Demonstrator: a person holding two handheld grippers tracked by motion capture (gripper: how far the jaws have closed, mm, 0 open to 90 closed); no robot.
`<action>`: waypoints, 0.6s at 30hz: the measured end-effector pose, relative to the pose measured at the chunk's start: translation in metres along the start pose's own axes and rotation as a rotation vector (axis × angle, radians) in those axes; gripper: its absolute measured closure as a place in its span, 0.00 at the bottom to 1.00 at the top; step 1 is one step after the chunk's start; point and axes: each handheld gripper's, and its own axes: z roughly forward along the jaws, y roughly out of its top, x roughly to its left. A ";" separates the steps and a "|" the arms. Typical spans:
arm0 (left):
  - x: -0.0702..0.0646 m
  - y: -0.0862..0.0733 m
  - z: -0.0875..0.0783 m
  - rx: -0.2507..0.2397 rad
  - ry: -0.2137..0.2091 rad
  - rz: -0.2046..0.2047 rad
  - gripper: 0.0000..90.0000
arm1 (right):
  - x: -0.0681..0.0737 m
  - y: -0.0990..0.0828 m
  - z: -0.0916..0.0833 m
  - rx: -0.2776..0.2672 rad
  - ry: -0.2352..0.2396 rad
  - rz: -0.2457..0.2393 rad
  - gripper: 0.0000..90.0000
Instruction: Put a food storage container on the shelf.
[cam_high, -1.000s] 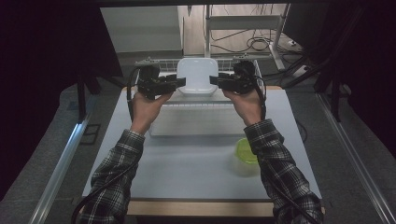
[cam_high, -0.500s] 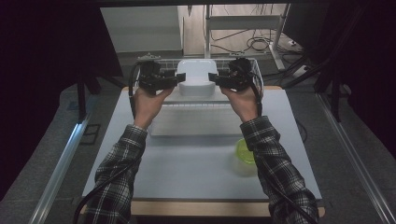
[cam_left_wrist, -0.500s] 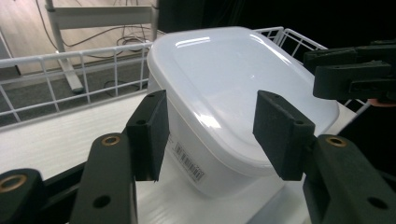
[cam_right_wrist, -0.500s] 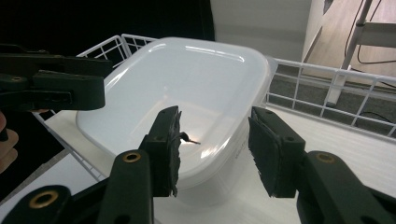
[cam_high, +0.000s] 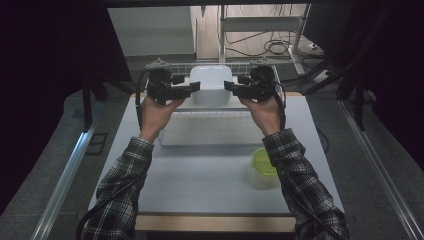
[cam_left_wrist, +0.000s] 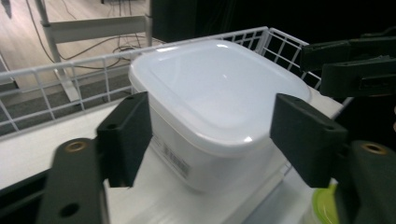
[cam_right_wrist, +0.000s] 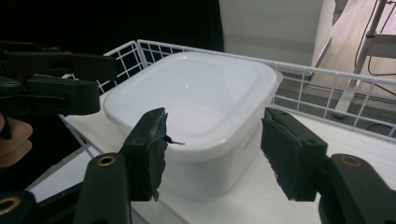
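Sitting at the far edge of the table (cam_high: 200, 175), the white container (cam_high: 211, 84) is a squarish plastic tub with rounded corners, a smooth translucent-white lid snapped on with a raised rim, and a small printed label on one side wall; it rests on a white surface inside the white wire basket (cam_high: 235, 67). Left tool (cam_high: 192, 88) and right tool (cam_high: 231, 86) flank it. Both have just been opening; pads stand clear of its corners, nothing gripped.

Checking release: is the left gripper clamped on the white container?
No: the left gripper's pads stand clear of the white container.
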 end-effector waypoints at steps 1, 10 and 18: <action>-0.002 -0.001 -0.001 -0.005 -0.004 0.004 0.29 | 0.000 0.000 0.000 0.000 0.000 0.000 0.45; -0.022 -0.011 -0.011 0.002 -0.058 0.058 0.18 | 0.004 -0.014 -0.011 0.011 0.035 -0.024 0.41; -0.032 -0.025 -0.021 0.013 -0.093 0.076 0.13 | 0.013 -0.026 -0.020 0.015 0.061 -0.053 0.37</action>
